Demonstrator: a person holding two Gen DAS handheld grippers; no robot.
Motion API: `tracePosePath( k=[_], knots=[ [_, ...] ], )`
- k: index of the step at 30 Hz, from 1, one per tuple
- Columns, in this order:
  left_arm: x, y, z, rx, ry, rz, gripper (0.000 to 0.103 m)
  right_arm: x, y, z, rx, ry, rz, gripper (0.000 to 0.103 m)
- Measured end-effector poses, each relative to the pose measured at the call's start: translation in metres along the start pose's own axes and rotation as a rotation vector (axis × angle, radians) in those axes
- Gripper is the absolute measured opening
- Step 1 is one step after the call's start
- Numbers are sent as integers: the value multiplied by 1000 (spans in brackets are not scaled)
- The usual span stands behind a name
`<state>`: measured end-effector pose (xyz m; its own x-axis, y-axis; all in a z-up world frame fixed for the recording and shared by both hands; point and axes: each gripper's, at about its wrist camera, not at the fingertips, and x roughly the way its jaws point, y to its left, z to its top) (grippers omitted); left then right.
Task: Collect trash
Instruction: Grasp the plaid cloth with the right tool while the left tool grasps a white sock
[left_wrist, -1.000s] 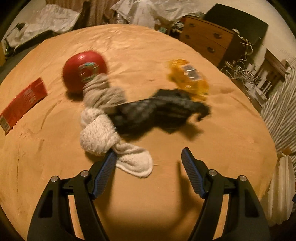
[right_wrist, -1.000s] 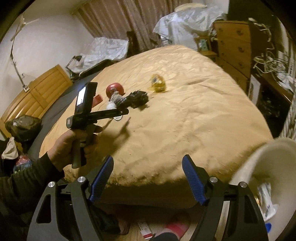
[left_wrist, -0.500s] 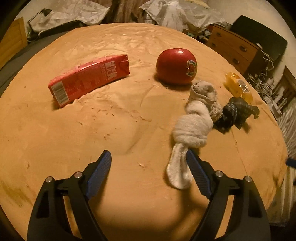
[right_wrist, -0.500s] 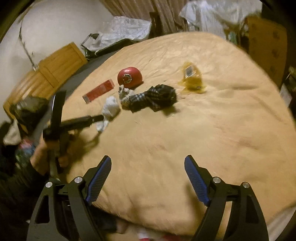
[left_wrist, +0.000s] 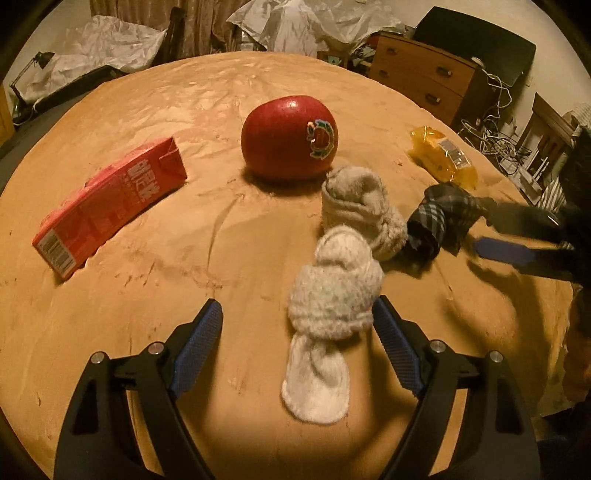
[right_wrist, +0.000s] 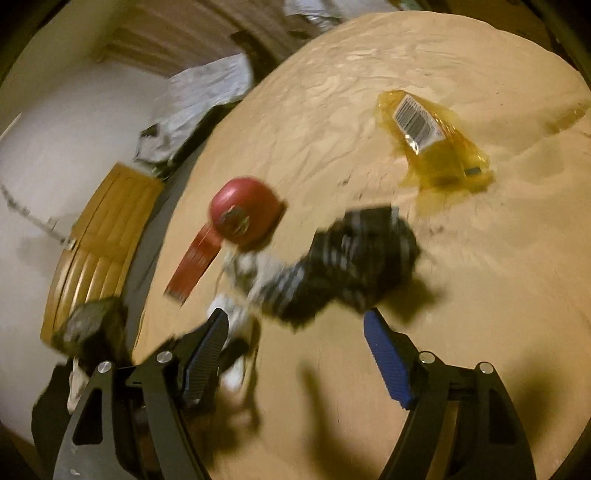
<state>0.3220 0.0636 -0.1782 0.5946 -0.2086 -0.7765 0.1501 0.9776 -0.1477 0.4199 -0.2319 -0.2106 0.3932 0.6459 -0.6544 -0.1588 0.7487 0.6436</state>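
Note:
A red drink carton (left_wrist: 110, 206) lies at the left of the tan bed cover (left_wrist: 184, 266); it also shows in the right wrist view (right_wrist: 192, 262). A yellow plastic wrapper (left_wrist: 443, 158) lies at the far right and shows in the right wrist view (right_wrist: 432, 144). My left gripper (left_wrist: 297, 321) is open just above the cover, with a knotted white sock (left_wrist: 332, 306) between its fingers. My right gripper (right_wrist: 295, 328) is open and empty just short of a dark plaid sock (right_wrist: 354, 266); its blue pad (left_wrist: 506, 253) enters the left wrist view from the right.
A red apple (left_wrist: 290, 136) with a sticker sits mid-cover, and a grey sock (left_wrist: 358, 210) and the plaid sock (left_wrist: 443, 218) lie beside it. A wooden dresser (left_wrist: 424, 77) and tangled cables (left_wrist: 495, 136) stand beyond the bed. White plastic sheets (left_wrist: 110, 48) lie behind.
My left gripper has swung left and closed in on the white sock. My right gripper has moved forward and down over the bed toward the plaid sock.

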Motion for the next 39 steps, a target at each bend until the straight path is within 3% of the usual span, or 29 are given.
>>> tracePosePath(
  k=[5,8,12,15,16,17,23,27,30,33,36,38,39],
  knots=[
    [7,-9,2,35,-7,9,80,31,12,24,2,-21,-121,77],
    [9,-13,1,42,-18,19,79,51,21,31,-61,1,-188,68],
    [10,-12,4,15,-37,22,63,63,24,36,-163,-11,-261,56],
    [10,-11,6,3,-46,13,47,64,22,39,-193,-23,-272,40],
    [9,-11,6,0,-46,12,40,62,17,37,-199,-27,-259,29],
    [9,-11,6,-4,-49,13,40,59,14,37,-203,-28,-243,25],
    [-4,-7,-2,-61,-67,5,36,32,20,15,-304,-48,-227,18],
    [-19,-4,-8,-89,-79,4,36,4,36,-7,-418,-32,-209,18],
    [-30,-5,-13,-88,-70,2,36,-3,47,-31,-538,154,-174,18],
    [-28,-4,-19,-104,-39,-8,36,-5,43,-51,-582,270,-198,20],
    [-20,-2,-25,-131,-9,-9,37,-12,36,-51,-554,240,-233,38],
    [-14,-2,-29,-139,7,-1,37,-18,36,-49,-518,205,-230,66],
    [-13,-3,-29,-140,10,1,38,-21,38,-48,-506,179,-236,71]
  ],
)
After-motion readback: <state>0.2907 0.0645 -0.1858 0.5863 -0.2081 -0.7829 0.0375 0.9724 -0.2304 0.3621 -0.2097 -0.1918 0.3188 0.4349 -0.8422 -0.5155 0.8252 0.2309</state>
